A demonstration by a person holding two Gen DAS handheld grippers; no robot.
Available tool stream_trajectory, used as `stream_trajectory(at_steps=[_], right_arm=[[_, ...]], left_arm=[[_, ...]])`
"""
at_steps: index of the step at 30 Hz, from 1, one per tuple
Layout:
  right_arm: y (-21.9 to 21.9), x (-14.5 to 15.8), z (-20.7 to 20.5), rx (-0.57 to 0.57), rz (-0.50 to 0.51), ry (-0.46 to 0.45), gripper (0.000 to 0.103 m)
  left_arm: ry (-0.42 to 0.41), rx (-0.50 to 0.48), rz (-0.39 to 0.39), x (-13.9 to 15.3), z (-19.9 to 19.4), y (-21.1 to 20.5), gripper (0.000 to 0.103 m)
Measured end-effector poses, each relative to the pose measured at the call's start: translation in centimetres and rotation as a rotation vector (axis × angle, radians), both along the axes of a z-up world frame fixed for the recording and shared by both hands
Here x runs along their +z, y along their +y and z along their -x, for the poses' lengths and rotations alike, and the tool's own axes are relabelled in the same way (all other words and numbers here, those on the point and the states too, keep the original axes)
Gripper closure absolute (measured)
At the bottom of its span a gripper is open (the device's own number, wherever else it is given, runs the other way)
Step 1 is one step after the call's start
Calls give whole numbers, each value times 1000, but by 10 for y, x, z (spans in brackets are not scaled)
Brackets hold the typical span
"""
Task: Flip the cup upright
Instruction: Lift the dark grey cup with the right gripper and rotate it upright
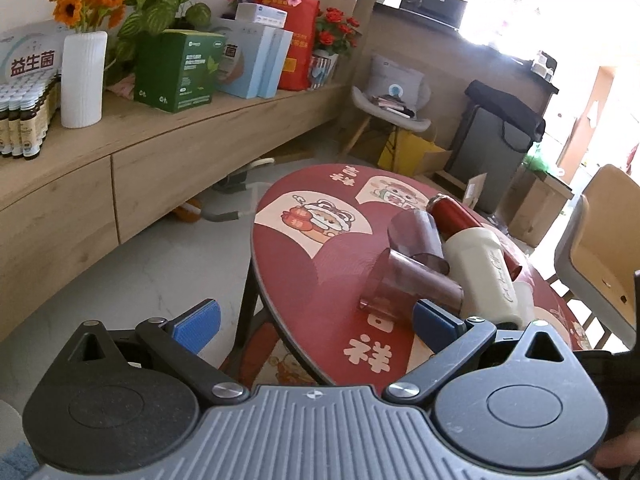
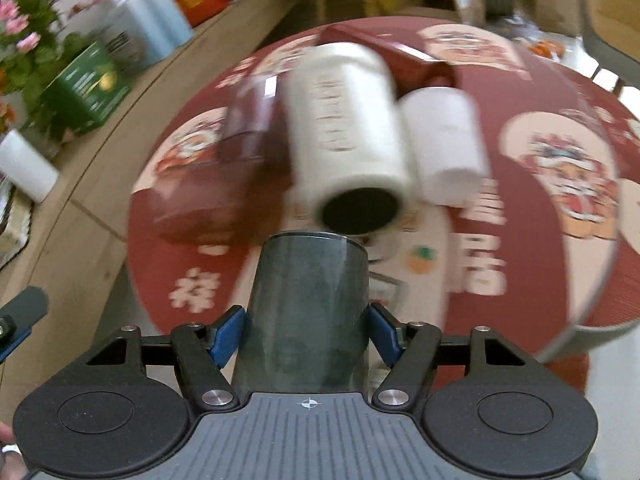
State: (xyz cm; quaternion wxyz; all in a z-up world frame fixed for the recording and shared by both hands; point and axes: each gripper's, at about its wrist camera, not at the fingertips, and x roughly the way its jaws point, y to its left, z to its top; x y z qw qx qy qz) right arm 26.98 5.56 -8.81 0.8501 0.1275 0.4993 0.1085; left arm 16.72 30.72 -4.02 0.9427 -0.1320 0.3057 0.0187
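The right gripper point(image 2: 306, 334) is pinching a dark smoky cup point(image 2: 306, 304) off the red round table point(image 2: 560, 220), not yet set upright, while the left gripper point(image 1: 316, 320) is hanging spread beside other cups lying toppled point(image 1: 412, 280).

On the round table point(image 1: 320, 256) we see a cluster of cups lying on their sides. In the left wrist view, two clear cups point(image 1: 416, 264) lie touching, one behind the other, with a cream cup point(image 1: 484, 268) just beside them at 3 o'clock and a metal bottle point(image 1: 464, 220) behind it, toward 1 o'clock. In the right wrist view, a dark cup point(image 2: 306, 312) sits between our right gripper point(image 2: 306, 336) pads, and the table's cups lie ahead at 12 o'clock.
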Motion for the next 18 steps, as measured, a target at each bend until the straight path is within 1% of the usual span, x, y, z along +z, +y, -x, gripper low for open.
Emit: stream_trajectory(at_steps=[2,5,9,11,14,18], right_arm=[[12,2,-3,29,37,-28,40],[21,6,-2,55,63,-50,40],[15,7,1,63,46,-57,38],[10,9,4,62,41,-79,29],[5,13,17,75,56,-139,26],[-2,16,33,82,79,-197,26]], left_arm=[[9,2,3,-3,-2,2,0],[22,4,12,-7,-4,3,0],[29,1,12,-8,-4,1,0],[28,-5,5,-7,-4,-2,0],[31,-19,-14,-7,-4,-8,0],[51,-43,-33,-10,-3,-15,0]])
